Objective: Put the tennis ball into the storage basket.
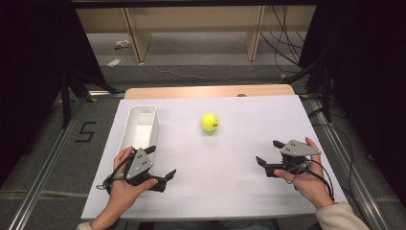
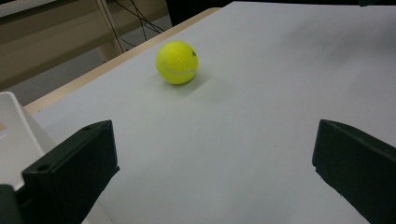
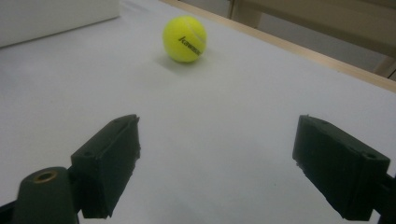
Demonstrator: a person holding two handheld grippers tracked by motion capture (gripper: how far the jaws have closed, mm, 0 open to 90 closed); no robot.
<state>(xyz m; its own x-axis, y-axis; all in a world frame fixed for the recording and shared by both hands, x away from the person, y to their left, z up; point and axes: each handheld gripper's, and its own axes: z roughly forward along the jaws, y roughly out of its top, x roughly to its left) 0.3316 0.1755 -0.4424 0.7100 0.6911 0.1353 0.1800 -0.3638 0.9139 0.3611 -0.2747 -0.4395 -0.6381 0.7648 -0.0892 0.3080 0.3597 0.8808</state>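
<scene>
Both grippers, left gripper and right gripper, sit spread wide and empty, tennis ball loose mid-table just right of the white bin, so a glancing jaw touch likely sends it rolling off the table.

On the table, the ball sits a little behind the middle. The tray lies lengthwise at about nine o'clock from the ball, along the left edge, well apart from it. The left gripper rests at about seven o'clock from the ball, just at the tray's near end. The right gripper rests at about four o'clock from the ball. Both sit apart from the ball, nearer the front edge.
</scene>
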